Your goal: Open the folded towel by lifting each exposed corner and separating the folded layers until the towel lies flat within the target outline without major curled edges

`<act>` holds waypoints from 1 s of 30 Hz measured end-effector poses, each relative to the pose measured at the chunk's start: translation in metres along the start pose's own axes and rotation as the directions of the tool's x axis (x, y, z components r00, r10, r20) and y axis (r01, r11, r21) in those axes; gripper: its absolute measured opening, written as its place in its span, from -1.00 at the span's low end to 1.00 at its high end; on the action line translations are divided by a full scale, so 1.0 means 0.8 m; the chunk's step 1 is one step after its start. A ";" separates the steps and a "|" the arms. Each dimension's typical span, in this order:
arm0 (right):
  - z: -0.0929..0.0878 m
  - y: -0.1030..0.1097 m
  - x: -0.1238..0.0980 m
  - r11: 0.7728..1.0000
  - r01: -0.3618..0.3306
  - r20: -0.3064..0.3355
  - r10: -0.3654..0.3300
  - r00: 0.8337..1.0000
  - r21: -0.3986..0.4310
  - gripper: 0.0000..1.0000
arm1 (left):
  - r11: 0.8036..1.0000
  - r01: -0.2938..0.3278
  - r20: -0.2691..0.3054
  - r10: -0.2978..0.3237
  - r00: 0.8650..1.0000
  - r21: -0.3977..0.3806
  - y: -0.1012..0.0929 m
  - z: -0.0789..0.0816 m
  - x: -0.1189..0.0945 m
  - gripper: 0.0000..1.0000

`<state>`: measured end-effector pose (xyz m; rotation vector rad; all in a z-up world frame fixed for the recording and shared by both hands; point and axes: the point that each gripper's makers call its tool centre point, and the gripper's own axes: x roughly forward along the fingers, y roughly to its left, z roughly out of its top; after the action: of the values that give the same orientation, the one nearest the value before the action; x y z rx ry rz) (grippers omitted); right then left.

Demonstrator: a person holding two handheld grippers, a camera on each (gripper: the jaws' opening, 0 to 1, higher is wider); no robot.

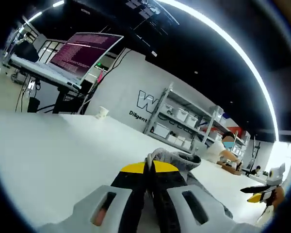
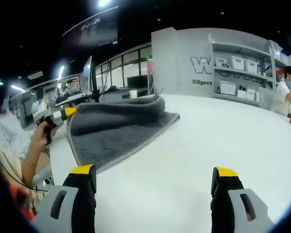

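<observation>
Pinching a raised fold of the grey towel (image 1: 177, 158), the left gripper (image 1: 149, 171) has its jaws closed together on the cloth. The right gripper (image 2: 153, 175) hangs wide open and empty over the white table (image 2: 223, 131) (towel (image 2: 117, 127) lying ahead and to its left), so the left is nearer.

Towel (image 2: 119, 127) on table (image 2: 208, 141)

A tilted monitor (image 1: 85, 51), a paper cup (image 1: 102, 112) on the white table (image 1: 53, 155), and storage shelves (image 1: 184, 121).
</observation>
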<state>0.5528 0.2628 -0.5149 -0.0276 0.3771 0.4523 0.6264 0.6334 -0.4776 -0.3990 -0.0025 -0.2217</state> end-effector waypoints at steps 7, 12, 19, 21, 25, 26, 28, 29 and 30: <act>-0.001 0.001 0.000 1.000 -0.002 -0.004 0.002 1.000 -0.002 0.98 | 0.984 -0.056 -0.013 0.059 0.998 0.171 0.006 -0.002 -0.004 -0.94; -0.001 0.001 0.001 1.000 -0.004 -0.006 0.004 1.000 -0.004 0.98 | 0.951 -0.088 -0.038 0.103 0.994 0.296 0.012 -0.016 -0.005 -0.94; -0.002 0.001 0.000 1.000 -0.005 -0.007 0.005 1.000 -0.004 0.98 | 0.917 -0.105 -0.051 0.134 0.990 0.386 0.019 -0.024 -0.003 -0.93; -0.002 0.002 0.001 1.000 -0.006 -0.008 0.006 1.000 -0.004 0.98 | 0.908 -0.091 -0.059 0.126 0.990 0.408 0.016 -0.026 -0.003 -0.91; -0.003 0.004 0.001 1.000 -0.007 -0.009 0.007 1.000 -0.005 0.98 | 0.917 -0.051 -0.072 0.087 0.994 0.395 0.012 -0.028 -0.004 -0.67; -0.003 0.004 0.001 1.000 -0.007 -0.009 0.007 1.000 -0.005 0.98 | 0.922 -0.041 -0.080 0.077 0.994 0.385 0.011 -0.030 -0.004 -0.59; -0.003 0.004 0.001 1.000 -0.008 -0.011 0.008 1.000 -0.006 0.98 | 0.924 -0.023 -0.084 0.059 0.995 0.382 0.008 -0.030 -0.003 -0.45; -0.003 0.004 0.001 1.000 -0.008 -0.012 0.008 1.000 -0.007 0.98 | 0.922 -0.018 -0.086 0.055 0.995 0.386 0.007 -0.031 -0.004 -0.40; -0.004 0.004 0.001 1.000 -0.008 -0.013 0.008 1.000 -0.007 0.98 | 0.920 -0.012 -0.081 0.047 0.996 0.392 0.006 -0.030 -0.004 -0.35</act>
<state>0.5512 0.2659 -0.5178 -0.0362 0.3883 0.4616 0.6231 0.6289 -0.5013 0.0115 0.0465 -0.2033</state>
